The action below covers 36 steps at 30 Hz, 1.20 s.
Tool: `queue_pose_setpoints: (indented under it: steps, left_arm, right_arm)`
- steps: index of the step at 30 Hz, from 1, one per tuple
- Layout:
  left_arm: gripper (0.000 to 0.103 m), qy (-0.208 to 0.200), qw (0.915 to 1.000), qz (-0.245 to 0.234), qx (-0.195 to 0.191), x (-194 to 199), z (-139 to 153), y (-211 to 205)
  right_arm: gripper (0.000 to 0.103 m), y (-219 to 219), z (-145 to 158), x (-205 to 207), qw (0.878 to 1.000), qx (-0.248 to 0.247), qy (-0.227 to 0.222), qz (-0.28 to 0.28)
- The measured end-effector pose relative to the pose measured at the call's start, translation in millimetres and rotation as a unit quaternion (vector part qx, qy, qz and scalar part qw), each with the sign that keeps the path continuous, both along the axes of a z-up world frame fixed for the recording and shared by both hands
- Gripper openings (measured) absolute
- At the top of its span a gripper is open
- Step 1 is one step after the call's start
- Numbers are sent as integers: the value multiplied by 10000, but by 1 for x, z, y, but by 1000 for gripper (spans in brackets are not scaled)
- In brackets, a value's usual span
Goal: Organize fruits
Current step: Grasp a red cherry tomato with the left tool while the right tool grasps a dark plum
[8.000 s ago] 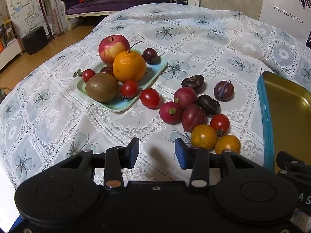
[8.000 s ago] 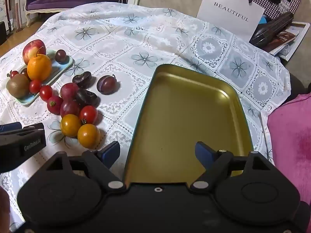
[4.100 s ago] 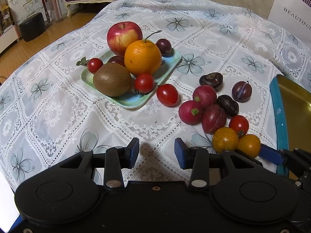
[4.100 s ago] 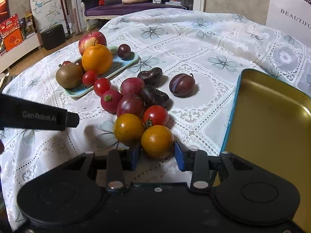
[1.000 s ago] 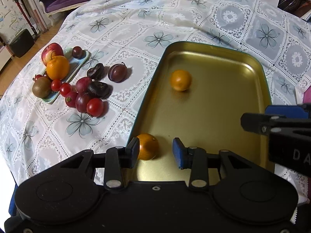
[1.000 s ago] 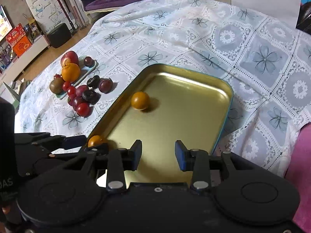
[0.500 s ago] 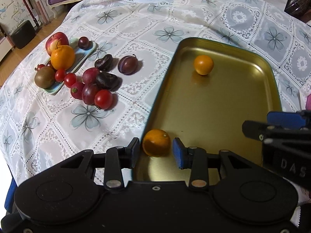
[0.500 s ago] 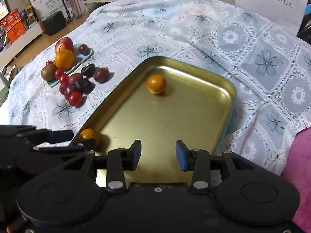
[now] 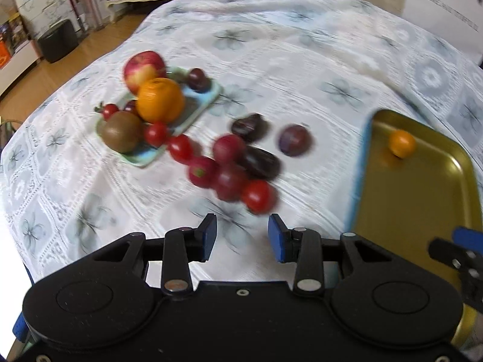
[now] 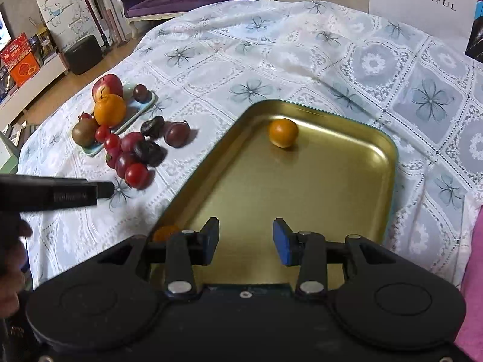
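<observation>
Table (image 10: 302, 54) fills both views. Gold tray (image 10: 271, 199), centre of the right view, holds two orange fruits (image 10: 283, 132). Loose red fruit cluster (image 9: 232, 166) lies mid-frame left view. My left fingers (image 9: 241, 238) and right fingers (image 10: 246, 238) are spread, empty; I should straddle the nearest tomato (image 9: 256, 196) squarely. Bag (image 10: 422, 3), upper right: "BEAUTIFUL".

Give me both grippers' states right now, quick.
Left gripper: open, holding nothing, over the tablecloth near the loose fruit.
Right gripper: open, holding nothing, over the gold tray.
</observation>
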<state>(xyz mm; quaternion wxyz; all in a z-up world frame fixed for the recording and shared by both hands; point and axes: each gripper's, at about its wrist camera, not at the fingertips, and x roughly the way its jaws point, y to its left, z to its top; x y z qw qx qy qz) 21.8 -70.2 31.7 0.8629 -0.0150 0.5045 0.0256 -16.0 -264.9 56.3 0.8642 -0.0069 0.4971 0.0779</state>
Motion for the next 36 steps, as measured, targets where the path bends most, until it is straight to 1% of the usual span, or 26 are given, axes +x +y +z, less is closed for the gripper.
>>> queue_pose_setpoints:
  steps: [5,10,13,18,21,25,30,34,36]
  left_arm:
    - [47,24,9999,131,-6,28,-9,32]
    - [47,-3,9997,256,34,50,-19,53]
    - [47,5,9995,328,-15,59,-25,63]
    - [47,-6,9993,368,-61,66,-34,77]
    - [47,102,9994,291,-146,71,-38,81]
    - [47,34,9993,310,-229,73,-34,90]
    - [47,-47,9989,379,-274,74,-29,105]
    - [47,-106,9985,451,-282,74,-29,116]
    - [47,-96,9985,412,-338,75,-31,118]
  right_arm:
    - [42,25,4,24,9998,155,100,-47]
    - [42,57,11,52,9999,109,23,126]
    - [42,70,8,71,9999,58,74,87]
    - [42,85,-4,94,9997,57,242,-7]
    - [42,96,-13,107,9995,-53,308,-37]
    - [42,111,-24,121,9989,-211,409,-103]
    - [42,119,-39,139,9973,-232,642,-288]
    - [42,127,-50,150,9964,-323,666,-421]
    - [42,131,-57,155,9958,-332,734,-444]
